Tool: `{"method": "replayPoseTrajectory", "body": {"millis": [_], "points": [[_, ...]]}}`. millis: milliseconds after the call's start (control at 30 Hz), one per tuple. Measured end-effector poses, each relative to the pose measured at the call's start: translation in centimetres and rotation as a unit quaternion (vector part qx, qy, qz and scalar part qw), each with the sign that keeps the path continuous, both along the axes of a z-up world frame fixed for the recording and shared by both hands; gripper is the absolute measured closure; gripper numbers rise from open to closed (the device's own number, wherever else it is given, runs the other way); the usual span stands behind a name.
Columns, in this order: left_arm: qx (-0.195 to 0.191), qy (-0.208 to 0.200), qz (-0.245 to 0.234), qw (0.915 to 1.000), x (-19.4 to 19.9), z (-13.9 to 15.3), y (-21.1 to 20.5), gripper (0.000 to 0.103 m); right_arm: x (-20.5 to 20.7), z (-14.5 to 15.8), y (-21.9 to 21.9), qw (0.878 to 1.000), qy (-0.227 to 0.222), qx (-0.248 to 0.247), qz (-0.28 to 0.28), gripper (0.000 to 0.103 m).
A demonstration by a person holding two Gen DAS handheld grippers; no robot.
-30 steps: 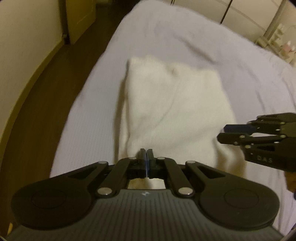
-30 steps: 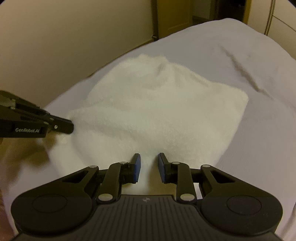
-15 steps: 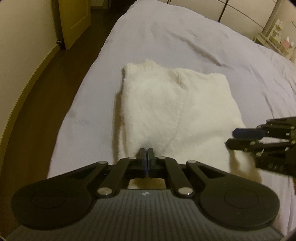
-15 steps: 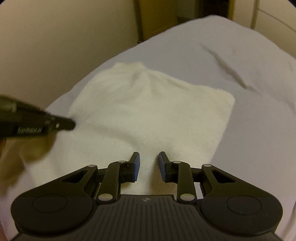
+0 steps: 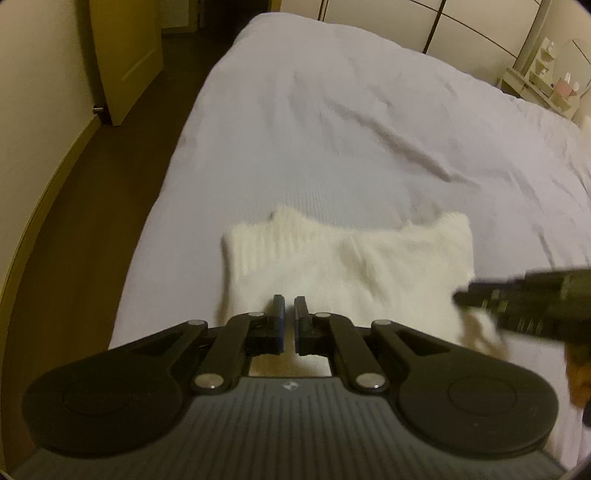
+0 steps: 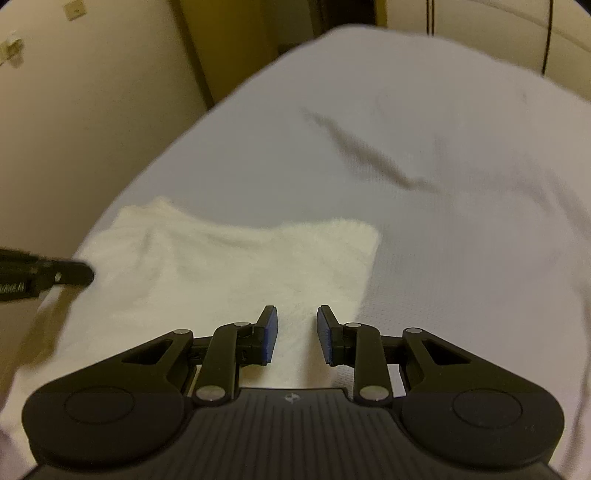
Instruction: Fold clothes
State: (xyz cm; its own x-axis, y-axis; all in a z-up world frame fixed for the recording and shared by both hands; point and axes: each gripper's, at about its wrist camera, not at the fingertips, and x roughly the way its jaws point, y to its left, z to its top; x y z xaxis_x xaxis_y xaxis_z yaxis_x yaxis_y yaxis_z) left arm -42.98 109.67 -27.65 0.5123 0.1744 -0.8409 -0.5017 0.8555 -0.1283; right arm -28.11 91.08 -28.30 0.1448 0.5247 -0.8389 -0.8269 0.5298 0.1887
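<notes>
Here your left gripper (image 5: 287, 320) hangs low over the near part of the white knit sweater (image 5: 354, 273), pointing up the length of the bed (image 5: 332, 129). Its jaws stand a narrow slot apart with nothing between the blue pads, and sweater fabric shows through the gap. Your right gripper (image 6: 295, 334) is level with it over the sweater's right portion, jaws spread wider and likewise empty, with the sweater's right edge just beyond its right finger. Each tool shows up in the other's camera as a dark, blurred bar reaching in from the side over the sweater's edge.

The sweater lies folded flat on the bed's pale lilac cover, close to the bed's left edge, its ribbed collar (image 5: 284, 225) pointing away from you. The cover past the sweater is bare but creased, with one long dark wrinkle (image 6: 365, 151) running diagonally. Left of the bed you have dark wood floor (image 5: 92, 192), a cream wall and a door (image 5: 125, 55). Beyond the bed's far end stand pale wardrobe panels (image 5: 461, 22), and a small shelf with bottles (image 5: 546, 81) sits off the bed's right side.

The sweater's near edge is hidden under both gripper bodies. Lettering on the left gripper's side, in the right wrist view, is too blurred to read.
</notes>
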Motion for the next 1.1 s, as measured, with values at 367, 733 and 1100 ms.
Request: {"method": "replayPoseTrajectory", "body": {"millis": [367, 733, 1100], "points": [[0.031, 0.071, -0.007, 0.9969, -0.9, 2.5, -1.5, 0.099, -2.4, 1.5, -2.3, 0.999, 0.035, -0.008, -0.030, 0.073], [-0.051, 0.047, -0.015, 0.9975, -10.8, 4.7, -8.7, 0.093, -8.5, 1.5, -5.7, 0.998, 0.037, -0.032, 0.033, 0.073], [-0.038, 0.105, 0.063, 0.9918, -11.3, 0.3, -10.0, 0.100, -13.6, 0.1, -7.1, 0.991, 0.020, -0.067, 0.110, 0.059]]}}
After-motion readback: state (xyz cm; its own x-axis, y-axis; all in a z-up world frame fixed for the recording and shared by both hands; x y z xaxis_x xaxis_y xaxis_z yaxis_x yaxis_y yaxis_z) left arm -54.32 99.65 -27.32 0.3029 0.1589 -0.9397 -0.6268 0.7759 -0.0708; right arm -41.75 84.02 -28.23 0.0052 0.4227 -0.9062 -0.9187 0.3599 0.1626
